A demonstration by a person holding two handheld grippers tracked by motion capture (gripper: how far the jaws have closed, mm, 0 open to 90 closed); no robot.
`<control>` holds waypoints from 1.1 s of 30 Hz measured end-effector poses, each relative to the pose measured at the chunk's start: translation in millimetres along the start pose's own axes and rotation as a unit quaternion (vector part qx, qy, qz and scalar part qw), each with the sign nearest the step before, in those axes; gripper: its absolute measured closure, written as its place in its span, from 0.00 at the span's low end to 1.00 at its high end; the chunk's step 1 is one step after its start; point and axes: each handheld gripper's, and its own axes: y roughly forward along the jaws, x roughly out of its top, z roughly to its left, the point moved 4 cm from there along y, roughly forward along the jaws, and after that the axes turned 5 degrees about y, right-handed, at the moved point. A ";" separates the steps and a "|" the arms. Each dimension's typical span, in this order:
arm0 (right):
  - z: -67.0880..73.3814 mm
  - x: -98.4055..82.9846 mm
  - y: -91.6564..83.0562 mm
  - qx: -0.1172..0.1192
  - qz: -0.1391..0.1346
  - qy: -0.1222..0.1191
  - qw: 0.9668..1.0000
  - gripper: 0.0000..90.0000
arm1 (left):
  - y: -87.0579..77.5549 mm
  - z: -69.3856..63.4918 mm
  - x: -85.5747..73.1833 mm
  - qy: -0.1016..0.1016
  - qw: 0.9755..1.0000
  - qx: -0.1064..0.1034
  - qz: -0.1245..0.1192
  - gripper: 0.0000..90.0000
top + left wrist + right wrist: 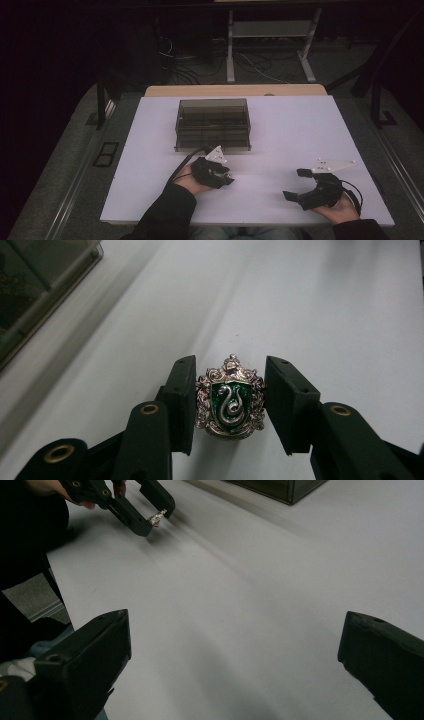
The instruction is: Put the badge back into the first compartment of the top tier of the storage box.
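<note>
White table [300, 130], smoky box [212, 124] at back, left gripper [226, 178] possibly gripping something, right gripper [295, 185] spread

- White tabletop [300, 130], wooden strip [235, 90] along far edge.
- Grey carpeted floor [55, 170] on both sides.
- Pale metal stand legs [230, 55] beyond far edge, loose cables [260, 67] tangled on floor between.
- Dark, unlit surroundings; light falling on tabletop only.
- Black floor plate [105, 153] at left.
</note>
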 end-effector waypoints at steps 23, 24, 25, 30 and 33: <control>-0.3 -0.4 -1.1 -0.003 -0.001 0.002 1.000 0.00 | -27.7 -0.3 12.1 0.003 1.000 -0.006 -0.012 0.63; -0.3 -0.4 -1.1 -0.003 -0.001 0.002 1.000 0.00 | -28.5 0.0 12.3 0.004 1.000 -0.006 -0.012 0.63; -0.3 -0.3 -1.1 -0.003 -0.001 0.001 1.000 0.00 | -29.3 0.0 12.5 0.003 1.000 -0.006 -0.012 0.63; -0.1 0.1 -1.8 -0.003 -0.004 0.001 1.000 0.00 | -33.5 1.0 14.2 0.004 1.000 -0.007 -0.012 0.63; -0.1 0.0 -1.6 -0.003 -0.003 0.000 1.000 0.00 | -36.2 2.0 15.8 0.006 1.000 -0.009 -0.011 0.63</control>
